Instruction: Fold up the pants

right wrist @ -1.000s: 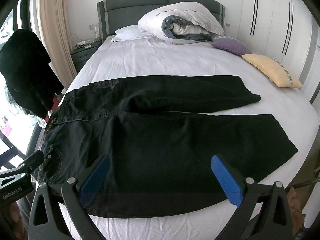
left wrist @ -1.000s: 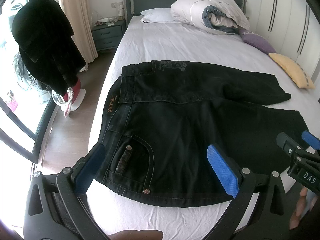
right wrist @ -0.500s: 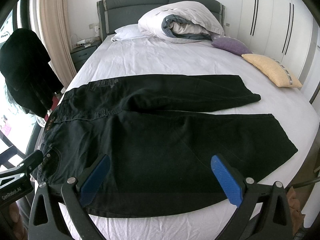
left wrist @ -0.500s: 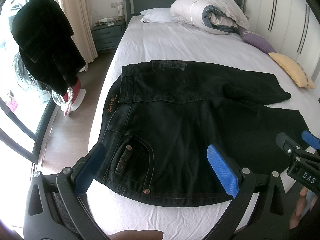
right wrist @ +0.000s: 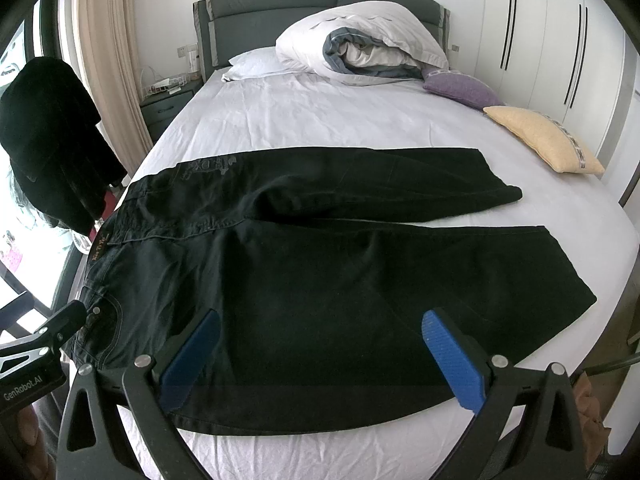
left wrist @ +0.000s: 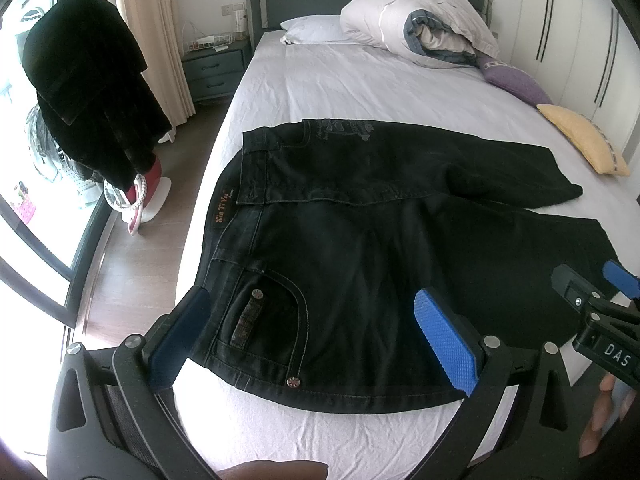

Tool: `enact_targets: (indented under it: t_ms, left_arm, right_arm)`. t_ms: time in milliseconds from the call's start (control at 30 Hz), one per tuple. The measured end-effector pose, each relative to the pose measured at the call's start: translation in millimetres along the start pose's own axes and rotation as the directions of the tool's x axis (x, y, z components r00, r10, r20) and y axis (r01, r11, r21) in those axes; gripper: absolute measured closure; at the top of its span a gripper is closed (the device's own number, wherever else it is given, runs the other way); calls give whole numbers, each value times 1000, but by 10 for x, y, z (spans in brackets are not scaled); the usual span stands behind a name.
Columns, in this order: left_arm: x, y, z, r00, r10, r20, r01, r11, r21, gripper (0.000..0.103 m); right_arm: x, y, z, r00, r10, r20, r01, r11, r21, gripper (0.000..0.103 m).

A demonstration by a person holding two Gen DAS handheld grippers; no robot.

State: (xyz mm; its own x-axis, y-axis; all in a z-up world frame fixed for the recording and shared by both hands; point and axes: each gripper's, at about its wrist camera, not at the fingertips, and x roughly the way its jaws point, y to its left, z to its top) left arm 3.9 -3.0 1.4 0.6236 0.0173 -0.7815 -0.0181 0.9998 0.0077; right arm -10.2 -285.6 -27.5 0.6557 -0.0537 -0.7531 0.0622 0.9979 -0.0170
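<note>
Black pants (left wrist: 380,248) are lying flat across the near part of the bed (left wrist: 360,80), waistband toward the left edge, legs running out to the right. The far leg is sitting slightly apart from the near leg, with a strip of white sheet showing between the hems. The back pocket with the studs is facing up at the near-left corner.

Left tongs (left wrist: 312,336) are hovering over that pocket corner, blue pads spread wide, nothing between them. Right tongs (right wrist: 320,360) are hovering above the near leg's thigh area, pads likewise wide apart and gripping nothing. Can't tell from either view whether the pads are touching the fabric.

Each set of tongs is showing up at the edge of the other's view: right tongs at far right in the left wrist view, left tongs at lower left in the right wrist view.

Rolled duvet (right wrist: 360,44), white pillow (right wrist: 256,66), purple cushion (right wrist: 460,88) and yellow cushion (right wrist: 544,138) are sitting at the head and right side of the bed, well apart from the pants. A black coat (left wrist: 88,88) is hanging beside the bed by the window.
</note>
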Motion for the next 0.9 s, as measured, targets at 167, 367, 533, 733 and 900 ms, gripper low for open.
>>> enact_targets:
  t_ms: [167, 367, 533, 733, 900]
  left_arm:
    - [6, -8, 13, 1000, 0, 0, 0, 1000, 0, 0]
    - [13, -18, 29, 1000, 0, -1, 0, 1000, 0, 0]
    - [21, -25, 42, 1000, 0, -1, 0, 1000, 1, 0]
    - [27, -33, 58, 1000, 0, -1, 0, 1000, 0, 0]
    - [46, -64, 43, 1000, 0, -4, 0, 1000, -1, 0]
  right_arm:
    - [3, 3, -1, 1000, 0, -1, 0, 1000, 0, 0]
    - [3, 2, -2, 1000, 0, -2, 0, 1000, 0, 0]
    - [5, 3, -3, 1000, 0, -3, 0, 1000, 0, 0]
    - [10, 7, -4, 1000, 1, -3, -1, 1000, -1, 0]
    - [13, 4, -7, 1000, 3, -6, -3, 1000, 1, 0]
